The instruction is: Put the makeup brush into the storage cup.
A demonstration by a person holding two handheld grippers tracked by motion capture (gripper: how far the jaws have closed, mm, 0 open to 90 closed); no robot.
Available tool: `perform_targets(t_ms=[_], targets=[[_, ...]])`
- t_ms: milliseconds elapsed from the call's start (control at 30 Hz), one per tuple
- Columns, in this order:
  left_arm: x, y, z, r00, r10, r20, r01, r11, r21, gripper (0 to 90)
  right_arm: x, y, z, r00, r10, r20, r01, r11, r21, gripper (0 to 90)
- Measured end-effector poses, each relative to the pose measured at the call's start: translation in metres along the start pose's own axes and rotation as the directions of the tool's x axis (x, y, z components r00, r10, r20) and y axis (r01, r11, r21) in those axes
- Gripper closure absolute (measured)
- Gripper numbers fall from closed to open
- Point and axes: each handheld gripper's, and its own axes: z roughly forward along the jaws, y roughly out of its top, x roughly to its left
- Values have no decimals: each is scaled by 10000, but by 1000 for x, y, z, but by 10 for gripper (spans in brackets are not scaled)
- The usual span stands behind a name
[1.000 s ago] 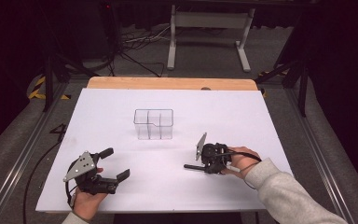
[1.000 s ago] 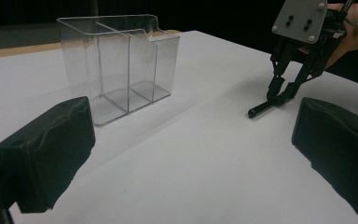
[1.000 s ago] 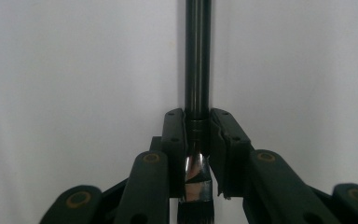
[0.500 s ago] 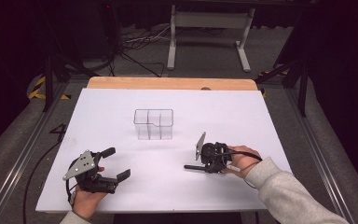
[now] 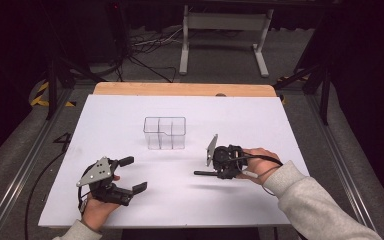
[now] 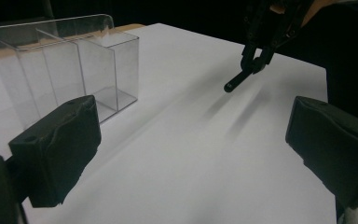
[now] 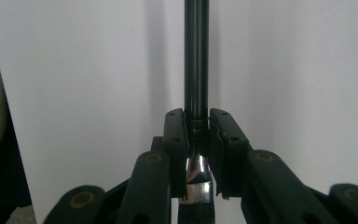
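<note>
On the white table [image 5: 260, 125], right of centre: my right gripper [image 5: 219, 162], jaws clamped on a slim black brush [image 7: 196, 70]; handle runs out ahead between the jaws, silver ferrule and dark bristles sit behind them in the right gripper view
Brush position: held low over the table surface, handle pointing toward my left side; whether it touches the sheet I cannot tell; well apart from the organiser
Organiser: clear plastic box with dividers [image 5: 164, 133], upright near mid-table; compartments look empty from both the high view and the left gripper view [image 6: 65, 65]
Left gripper: [image 5: 130, 175] jaws spread wide, grasping nothing; hovers near the front-left of the table
Done, by my reading: brush picked up and secured
Left, by my reading: carry brush to organiser; stand it in a compartment; let go
Progress estimate: early to middle
</note>
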Motion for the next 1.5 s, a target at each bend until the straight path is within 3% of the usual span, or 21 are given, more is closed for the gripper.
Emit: perform_targets(t_ms=[467,733,867,1000,1500], targets=[[-7,13,17,9951,571,803,-590,9980,223,37,5,19,-29,9984,-526,213,529,9985,-150,775],[-9,19,28,9922,586,1102,-618,9978,258,41,9,33,-36,9965,-816,206,817,9966,-70,775],[-11,22,35,9886,675,1345,-746,9960,484,54,11,40,-38,9952,-965,177,965,9953,-19,775],[-15,28,42,9812,721,1787,-869,9933,763,77,12,46,-39,9938,-1096,186,1096,9940,22,775],[-20,33,61,9689,958,2280,-1232,9864,1092,192,18,63,-41,9884,-1518,6,1518,9884,82,775]])
